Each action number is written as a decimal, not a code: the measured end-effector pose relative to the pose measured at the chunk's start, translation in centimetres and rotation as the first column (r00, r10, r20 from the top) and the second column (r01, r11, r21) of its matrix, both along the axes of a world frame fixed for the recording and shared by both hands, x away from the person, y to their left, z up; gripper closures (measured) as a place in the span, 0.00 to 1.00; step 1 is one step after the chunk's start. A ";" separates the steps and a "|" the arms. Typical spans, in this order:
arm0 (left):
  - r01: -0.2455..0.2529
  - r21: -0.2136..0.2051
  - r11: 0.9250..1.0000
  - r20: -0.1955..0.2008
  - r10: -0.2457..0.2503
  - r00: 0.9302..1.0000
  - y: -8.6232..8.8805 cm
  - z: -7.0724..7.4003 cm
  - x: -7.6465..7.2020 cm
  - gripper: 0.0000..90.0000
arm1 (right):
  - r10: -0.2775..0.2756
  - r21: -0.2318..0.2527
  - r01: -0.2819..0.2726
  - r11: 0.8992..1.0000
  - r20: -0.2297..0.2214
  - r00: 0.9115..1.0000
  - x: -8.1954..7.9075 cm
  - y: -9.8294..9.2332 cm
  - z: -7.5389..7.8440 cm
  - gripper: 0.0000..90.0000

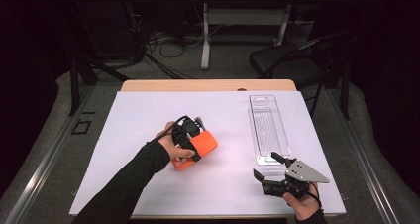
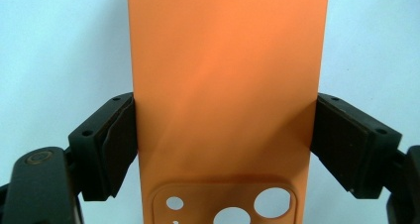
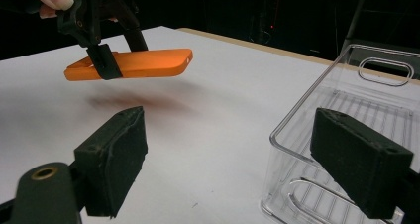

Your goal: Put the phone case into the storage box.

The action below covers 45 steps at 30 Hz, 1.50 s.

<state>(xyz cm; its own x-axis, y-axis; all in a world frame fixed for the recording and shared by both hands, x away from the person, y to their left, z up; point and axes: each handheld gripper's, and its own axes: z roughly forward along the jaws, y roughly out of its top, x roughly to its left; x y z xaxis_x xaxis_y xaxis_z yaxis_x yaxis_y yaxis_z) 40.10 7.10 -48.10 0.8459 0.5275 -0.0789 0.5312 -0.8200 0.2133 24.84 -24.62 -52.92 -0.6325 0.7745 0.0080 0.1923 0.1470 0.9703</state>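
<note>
On the left half of the white sheet (image 1: 148, 110) covering the table, the left gripper (image 1: 190, 135) clamps an orange phone case (image 1: 200, 147) by its two long edges, its pads pressed against the sides. Seen from the right gripper view, the case hangs level above the sheet, clear of it, with a faint reddish shadow beneath. From the left gripper view its plain back carries no logo or writing that I can read; round camera cut-outs (image 2: 272, 204) sit near the jaws.

Further right, a clear plastic packaging tray (image 1: 269, 127) lies lengthwise on the sheet, well apart from the case, ribbed inside, with a hang slot (image 3: 386, 68) at its far end. No label is legible on it.

At the near right, the right gripper (image 1: 267, 169) is empty, jaws standing apart, just beside the tray's near end.

A wooden table edge (image 1: 208, 85) shows beyond the sheet. Behind are grey carpet, tangled cables (image 1: 163, 45), a dark chair (image 1: 297, 60) and another desk's legs.
</note>
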 end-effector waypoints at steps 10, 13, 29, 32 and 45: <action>-0.007 -0.001 1.000 -0.005 0.007 1.000 0.2 0.1 0.0 0.18 | 0.038 -0.023 -0.039 0.999 -0.035 0.999 1.2 1.8 0.5 0.15; -0.009 -0.004 1.000 -0.006 0.009 1.000 0.2 0.2 0.0 0.18 | 0.061 -0.035 -0.062 0.997 -0.041 0.997 1.7 2.7 0.8 0.15; -0.007 0.005 1.000 -0.012 0.007 1.000 0.4 0.3 0.2 0.18 | 0.109 -0.098 -0.113 0.989 -0.046 0.993 6.0 8.1 1.7 0.16; -0.008 0.003 1.000 -0.011 0.008 1.000 0.5 0.3 0.2 0.18 | 0.116 -0.113 -0.120 0.986 -0.042 0.992 6.7 8.6 1.8 0.16; -0.017 -0.002 1.000 -0.010 0.017 1.000 0.7 0.3 0.3 0.18 | 0.134 -0.198 -0.135 0.971 -0.022 0.991 8.1 9.6 1.6 0.18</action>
<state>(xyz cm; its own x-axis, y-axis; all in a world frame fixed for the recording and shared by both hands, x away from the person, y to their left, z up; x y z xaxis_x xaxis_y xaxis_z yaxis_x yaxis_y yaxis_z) 40.39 7.75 -47.76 0.8358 0.5419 -0.0882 0.5474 -0.8102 0.2096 32.93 -14.99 -51.27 -0.7316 0.6688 -0.1321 0.1653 0.3621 0.9174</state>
